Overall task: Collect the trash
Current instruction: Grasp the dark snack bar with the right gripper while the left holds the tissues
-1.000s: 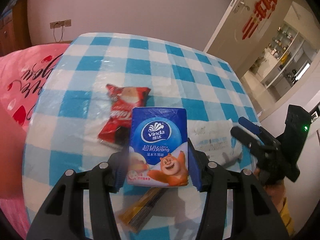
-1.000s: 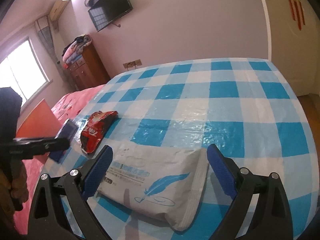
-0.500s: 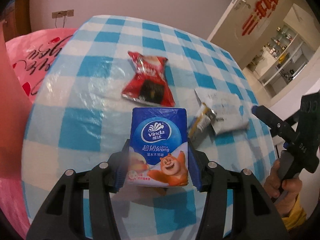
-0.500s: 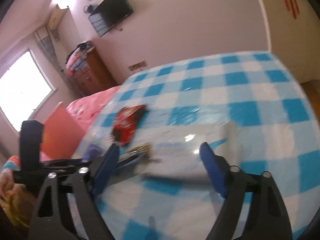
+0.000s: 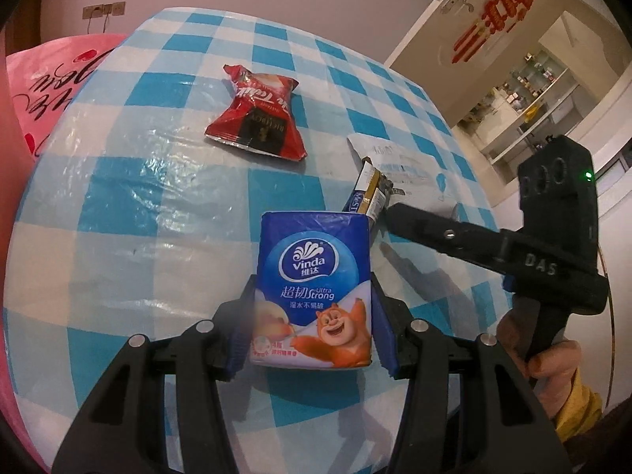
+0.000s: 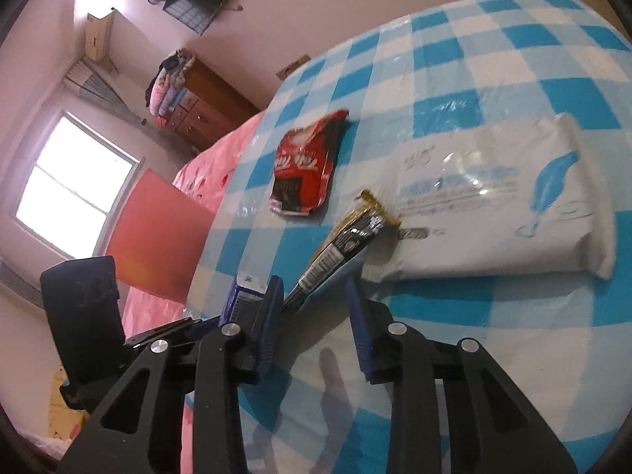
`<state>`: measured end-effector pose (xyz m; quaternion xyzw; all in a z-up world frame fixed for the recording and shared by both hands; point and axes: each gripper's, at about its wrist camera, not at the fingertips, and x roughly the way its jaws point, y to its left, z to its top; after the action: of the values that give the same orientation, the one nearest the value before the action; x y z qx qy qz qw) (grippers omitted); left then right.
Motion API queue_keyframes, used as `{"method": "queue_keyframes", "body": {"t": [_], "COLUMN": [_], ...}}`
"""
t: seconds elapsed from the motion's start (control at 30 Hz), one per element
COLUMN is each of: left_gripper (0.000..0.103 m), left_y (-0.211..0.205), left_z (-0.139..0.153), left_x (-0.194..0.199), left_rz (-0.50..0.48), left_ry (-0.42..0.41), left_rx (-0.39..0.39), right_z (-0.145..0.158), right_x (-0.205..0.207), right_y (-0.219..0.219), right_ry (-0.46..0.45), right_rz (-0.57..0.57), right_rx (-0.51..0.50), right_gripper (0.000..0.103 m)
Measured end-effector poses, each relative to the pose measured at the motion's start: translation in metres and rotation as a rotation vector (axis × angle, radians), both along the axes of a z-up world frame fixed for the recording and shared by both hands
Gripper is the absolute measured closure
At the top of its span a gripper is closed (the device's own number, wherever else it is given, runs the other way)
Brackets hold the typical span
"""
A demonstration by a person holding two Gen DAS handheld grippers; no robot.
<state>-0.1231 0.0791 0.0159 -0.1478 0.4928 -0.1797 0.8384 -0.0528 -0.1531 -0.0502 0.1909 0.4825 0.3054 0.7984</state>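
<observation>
Because the stick wrapper (image 6: 343,248) lies with its long axis running away from the right gripper (image 6: 314,318), up and to the right toward the white pack (image 6: 501,201), its near end sits between that gripper's blue pads (image 6: 360,318), which are closing. No pad presses on it yet as far as the right wrist view shows; the near end passes just by the left pad. Its far, gold-crimped end touches the pack's edge. Beyond and to the left lies the red wrapper (image 6: 306,170), apart from both, on the checked cloth (image 6: 513,51). The left gripper (image 5: 312,326) holds a blue tissue packet (image 5: 314,288) clamped upright, just left of the right gripper and nearly touching its tip.
</observation>
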Motion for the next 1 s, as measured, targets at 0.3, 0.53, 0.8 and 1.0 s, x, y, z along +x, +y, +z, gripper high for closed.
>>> {"method": "queue_keyframes", "body": {"t": [0.3,0.53,0.8,1.0], "left_gripper": [0.050,0.050,0.050,0.050], "left_y": [0.010,0.013,0.021,0.024], "left_z": [-0.006,-0.006,-0.004,0.001], "left_x": [-0.004,-0.008,-0.011,-0.014], "left_rz": [0.002,-0.004,0.008,0.012], "left_ry": [0.001,-0.007,-0.025,-0.041], "left_rx": [-0.039,-0.057,-0.058,-0.058], "right_z": [-0.005,-0.006,-0.008,-0.002], "right_x": [0.008,0.011,0.011,0.007], "right_y": [0.025,0.037,0.037,0.037], "right_ry": [0.000,-0.048,-0.066,-0.078], "right_rz": [-0.011,-0.024,-0.032,-0.026], "right_rx": [-0.048,-0.132,-0.142,-0.114], "right_gripper": [0.069,0.074,0.083,0.087]}}
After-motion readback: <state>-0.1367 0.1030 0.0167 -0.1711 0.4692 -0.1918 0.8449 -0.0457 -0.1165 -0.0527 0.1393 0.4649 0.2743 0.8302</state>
